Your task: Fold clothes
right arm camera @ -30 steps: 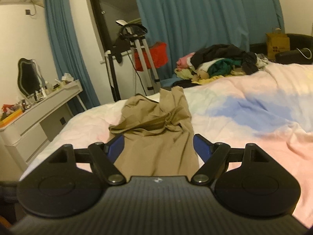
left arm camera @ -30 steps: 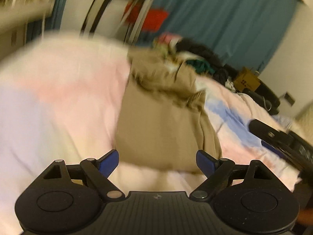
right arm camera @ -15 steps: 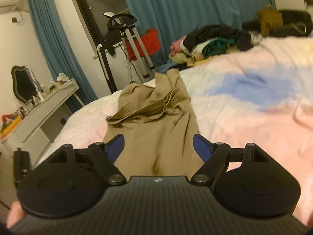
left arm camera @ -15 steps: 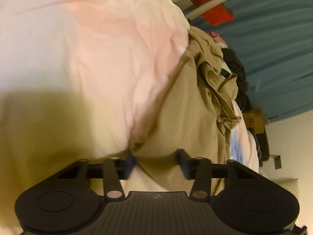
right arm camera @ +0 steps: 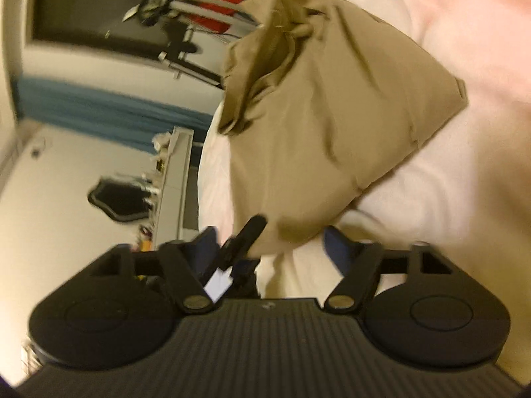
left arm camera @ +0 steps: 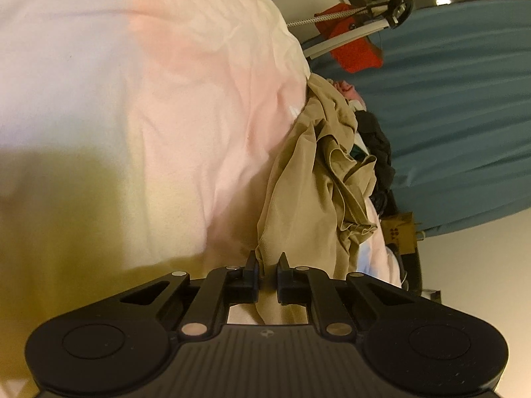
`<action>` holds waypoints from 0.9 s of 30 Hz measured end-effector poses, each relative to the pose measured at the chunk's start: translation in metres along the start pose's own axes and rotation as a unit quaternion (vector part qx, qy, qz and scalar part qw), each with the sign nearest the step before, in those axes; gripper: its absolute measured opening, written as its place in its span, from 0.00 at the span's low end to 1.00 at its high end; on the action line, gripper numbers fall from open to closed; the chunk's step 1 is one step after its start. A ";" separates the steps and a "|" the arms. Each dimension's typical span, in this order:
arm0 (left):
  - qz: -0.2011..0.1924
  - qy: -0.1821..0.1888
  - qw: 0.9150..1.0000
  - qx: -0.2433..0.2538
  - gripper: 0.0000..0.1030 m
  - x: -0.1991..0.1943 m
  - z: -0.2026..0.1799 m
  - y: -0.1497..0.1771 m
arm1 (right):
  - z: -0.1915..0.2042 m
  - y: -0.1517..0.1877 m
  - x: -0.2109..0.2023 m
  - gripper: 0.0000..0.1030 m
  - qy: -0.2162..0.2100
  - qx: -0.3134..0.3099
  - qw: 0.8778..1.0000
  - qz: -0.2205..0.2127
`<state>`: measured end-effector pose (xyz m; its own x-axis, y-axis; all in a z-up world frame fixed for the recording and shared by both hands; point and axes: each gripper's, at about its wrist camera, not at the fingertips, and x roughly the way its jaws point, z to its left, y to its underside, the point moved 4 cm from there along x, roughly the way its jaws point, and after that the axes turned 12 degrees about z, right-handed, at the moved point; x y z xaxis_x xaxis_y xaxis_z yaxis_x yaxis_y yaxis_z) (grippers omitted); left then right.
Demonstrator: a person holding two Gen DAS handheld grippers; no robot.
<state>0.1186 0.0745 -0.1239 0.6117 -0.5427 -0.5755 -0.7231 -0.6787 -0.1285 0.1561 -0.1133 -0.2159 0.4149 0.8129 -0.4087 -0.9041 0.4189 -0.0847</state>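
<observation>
A tan garment (left arm camera: pixel 308 185) lies on the pastel bedspread (left arm camera: pixel 172 106), bunched at its far end. My left gripper (left arm camera: pixel 267 265) is shut on the garment's near left corner, with cloth pinched between the pads. In the right wrist view the same tan garment (right arm camera: pixel 325 116) lies ahead on the bedspread (right arm camera: pixel 458 172). My right gripper (right arm camera: pixel 270 240) is open, its jaws wide on either side of the garment's near edge. The left gripper's dark finger (right arm camera: pixel 245 238) shows at that edge, just inside my right gripper's left finger.
A pile of other clothes (left arm camera: pixel 375 139) lies at the far end of the bed. A tripod stand (left arm camera: pixel 358 16) and red bag (left arm camera: pixel 351 49) stand before blue curtains (left arm camera: pixel 448 99). A white dresser (right arm camera: pixel 172 179) with a dark mirror (right arm camera: pixel 119 199) stands beside the bed.
My left gripper has closed on the garment's near corner. My right gripper has rolled sideways and dropped close to the garment's near edge, still open.
</observation>
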 end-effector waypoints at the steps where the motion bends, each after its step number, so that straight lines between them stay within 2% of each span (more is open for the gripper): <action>1: -0.001 0.002 1.000 -0.002 0.09 0.000 0.001 0.000 | -0.006 -0.005 0.000 0.58 0.004 0.015 1.000 -0.012; 4: -0.006 0.010 1.000 -0.007 0.09 -0.002 0.001 -0.002 | -0.021 -0.015 -0.007 0.33 0.018 0.050 0.998 -0.045; 5: -0.007 0.013 1.000 -0.009 0.08 -0.003 0.001 -0.002 | -0.024 -0.017 -0.012 0.28 0.023 0.056 0.997 -0.057; 8: -0.012 0.023 1.000 -0.010 0.08 -0.006 -0.001 -0.004 | -0.033 -0.022 -0.028 0.22 0.039 0.076 0.992 -0.092; 11: -0.015 0.029 0.999 -0.009 0.08 -0.008 -0.003 -0.004 | -0.041 -0.027 -0.044 0.22 0.054 0.095 0.986 -0.127; 15: -0.027 0.025 0.999 -0.012 0.08 -0.010 -0.001 -0.007 | -0.036 -0.022 -0.054 0.22 0.051 0.091 0.986 -0.129; 24: -0.022 0.021 0.999 -0.020 0.08 -0.012 0.004 -0.006 | -0.025 -0.009 -0.074 0.24 0.041 0.080 0.987 -0.130; 25: -0.022 0.020 0.999 -0.020 0.08 -0.012 0.005 -0.005 | -0.024 -0.007 -0.077 0.29 0.040 0.078 0.988 -0.130; 26: -0.022 0.019 0.999 -0.020 0.08 -0.013 0.005 -0.005 | -0.022 -0.006 -0.079 0.43 0.039 0.077 0.988 -0.130; 27: -0.022 0.018 0.999 -0.020 0.08 -0.013 0.005 -0.005 | -0.021 -0.004 -0.081 0.51 0.038 0.076 0.988 -0.131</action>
<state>0.1123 0.0876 -0.1201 0.6539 -0.5297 -0.5402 -0.6826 -0.7210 -0.1193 0.1243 -0.1899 -0.2016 0.6180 0.6390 -0.4581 -0.7391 0.6708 -0.0613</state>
